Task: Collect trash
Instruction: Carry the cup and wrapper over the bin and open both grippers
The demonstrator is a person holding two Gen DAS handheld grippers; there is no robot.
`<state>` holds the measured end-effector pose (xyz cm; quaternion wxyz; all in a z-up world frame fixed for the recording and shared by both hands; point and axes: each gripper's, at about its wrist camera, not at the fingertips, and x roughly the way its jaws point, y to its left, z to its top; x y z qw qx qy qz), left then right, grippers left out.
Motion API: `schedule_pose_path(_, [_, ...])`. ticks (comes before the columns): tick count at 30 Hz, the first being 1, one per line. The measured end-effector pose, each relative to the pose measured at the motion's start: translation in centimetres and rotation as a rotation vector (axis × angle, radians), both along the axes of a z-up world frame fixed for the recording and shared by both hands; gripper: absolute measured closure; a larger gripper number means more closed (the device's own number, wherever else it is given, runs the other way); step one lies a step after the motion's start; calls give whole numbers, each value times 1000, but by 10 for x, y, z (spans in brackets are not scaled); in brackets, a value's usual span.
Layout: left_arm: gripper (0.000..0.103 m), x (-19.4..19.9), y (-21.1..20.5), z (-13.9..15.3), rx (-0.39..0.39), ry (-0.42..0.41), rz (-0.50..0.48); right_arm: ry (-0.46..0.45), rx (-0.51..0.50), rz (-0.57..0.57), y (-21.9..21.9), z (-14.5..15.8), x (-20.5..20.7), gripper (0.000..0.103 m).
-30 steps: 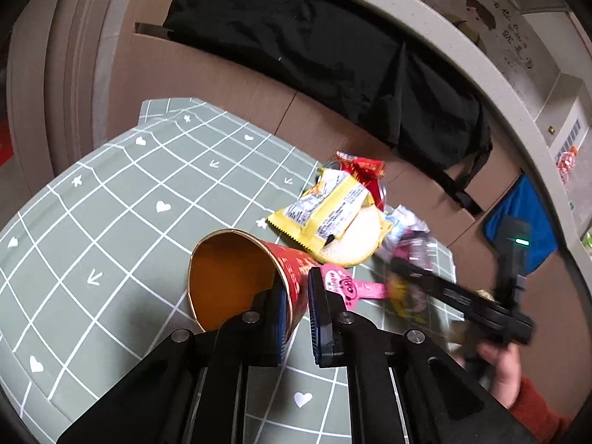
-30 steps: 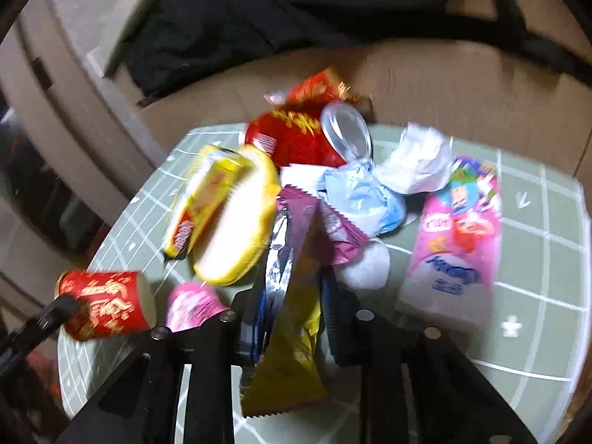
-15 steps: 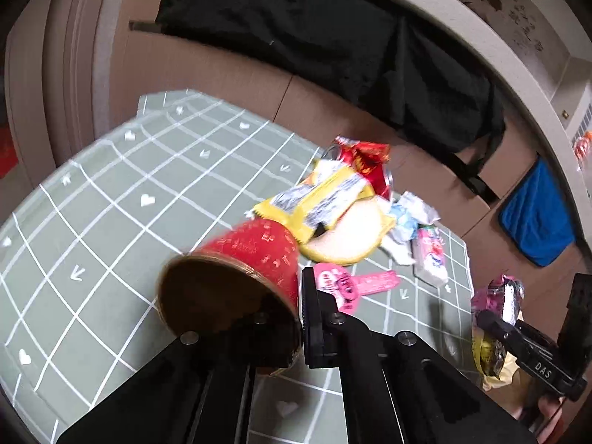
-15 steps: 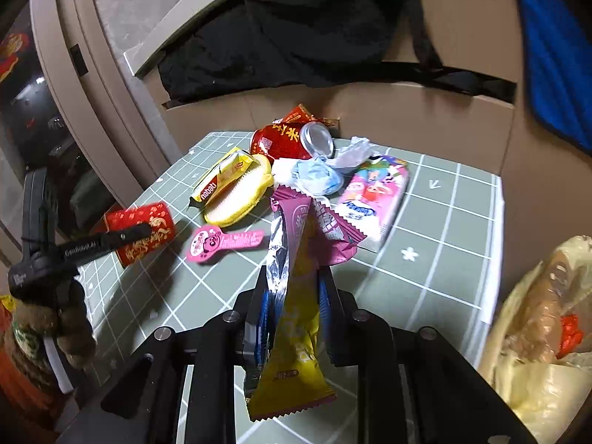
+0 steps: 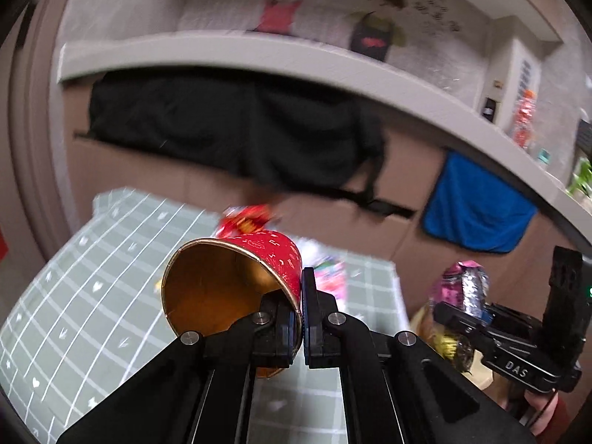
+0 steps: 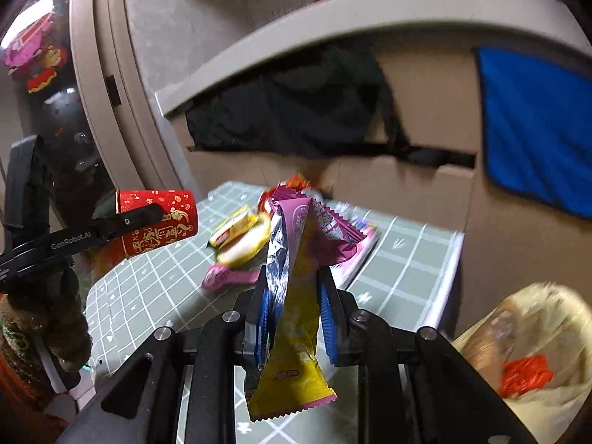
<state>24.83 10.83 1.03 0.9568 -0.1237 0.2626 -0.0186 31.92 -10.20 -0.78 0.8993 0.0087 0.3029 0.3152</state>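
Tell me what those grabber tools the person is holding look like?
Both are black plastic tools with silver screws. The left gripper has white "GenRobot.AI" lettering along one arm, as the right wrist view shows. The right gripper has blue ribbed pads inside its jaws, white "DAS" lettering and a small green light. The person wears a reddish sleeve.

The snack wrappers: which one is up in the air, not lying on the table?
The pink and yellow wrapper, pinched in the right gripper. The yellow wrapper and the others lie on the green checked table.
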Motion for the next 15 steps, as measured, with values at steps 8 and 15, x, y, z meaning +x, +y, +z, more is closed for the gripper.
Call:
schedule_pose_path(8, [100,16,-90,39,40,-111,-146,-93,32,-104,-82,45,-1,81])
schedule_pose_path(15, [100,29,-154,53,55,-166,-265,-132,0,-232,-145,71,-11,81])
